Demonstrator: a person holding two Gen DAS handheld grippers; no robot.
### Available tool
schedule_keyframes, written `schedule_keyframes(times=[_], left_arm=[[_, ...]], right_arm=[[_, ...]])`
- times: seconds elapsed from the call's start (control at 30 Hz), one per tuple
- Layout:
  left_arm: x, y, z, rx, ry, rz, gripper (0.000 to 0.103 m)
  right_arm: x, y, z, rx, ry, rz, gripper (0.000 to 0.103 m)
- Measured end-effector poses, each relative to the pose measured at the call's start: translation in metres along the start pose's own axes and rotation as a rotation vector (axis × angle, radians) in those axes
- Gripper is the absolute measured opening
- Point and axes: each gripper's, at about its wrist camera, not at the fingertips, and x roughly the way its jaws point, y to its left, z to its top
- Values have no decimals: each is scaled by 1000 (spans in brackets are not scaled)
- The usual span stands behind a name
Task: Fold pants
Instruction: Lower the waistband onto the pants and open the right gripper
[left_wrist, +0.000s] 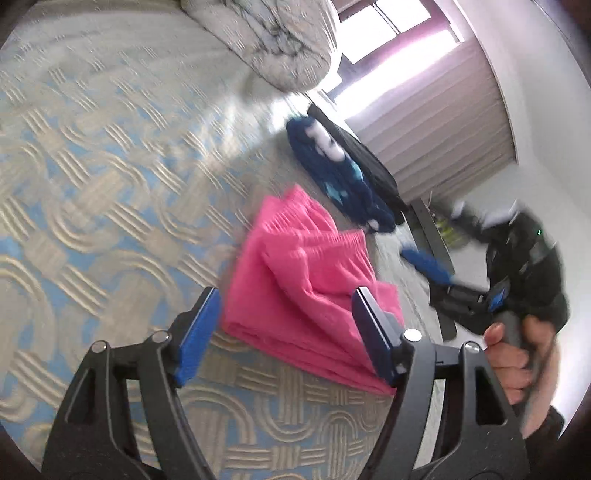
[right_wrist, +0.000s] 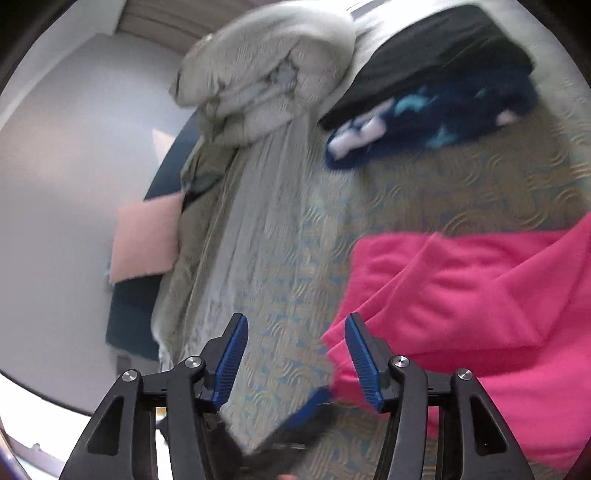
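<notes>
The pink pants (left_wrist: 306, 273) lie folded in a loose stack on the patterned mattress (left_wrist: 92, 166). My left gripper (left_wrist: 286, 299) stands open just above them; its right finger overlaps the stack's near corner, and no pad presses the cloth. In the left wrist view, blurred at the right, a hand (left_wrist: 517, 354) holds my right gripper (left_wrist: 461, 284) beyond the pants. In the right wrist view the pants (right_wrist: 461, 295) fill the lower right. My right gripper (right_wrist: 295, 321) is open over the mattress at their left edge, nothing between its pads. A blurred blue finger (right_wrist: 310, 402) of the left gripper shows below it.
A crumpled grey duvet (right_wrist: 266, 74) lies at the head of the bed. A dark blue patterned garment (right_wrist: 443, 110) and a black one (right_wrist: 443, 48) lie beyond the pants. A pink pillow (right_wrist: 147, 240) sits by the wall. A curtained window (left_wrist: 424, 110) is behind.
</notes>
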Motion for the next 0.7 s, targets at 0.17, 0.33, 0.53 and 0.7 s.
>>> schedule_keyframes(times=[0.17, 0.33, 0.53, 0.7], left_arm=[[1, -19, 21, 97, -58, 3, 73], [37, -40, 53, 128, 5, -153, 73], [92, -30, 68, 69, 111, -137, 73], [98, 1, 54, -12, 142, -113, 73]], right_arm=[[-7, -34, 8, 57, -41, -140, 50], [-2, -59, 14, 98, -29, -175, 51], [23, -60, 20, 15, 5, -243, 52], [38, -59, 22, -43, 8, -258, 52]])
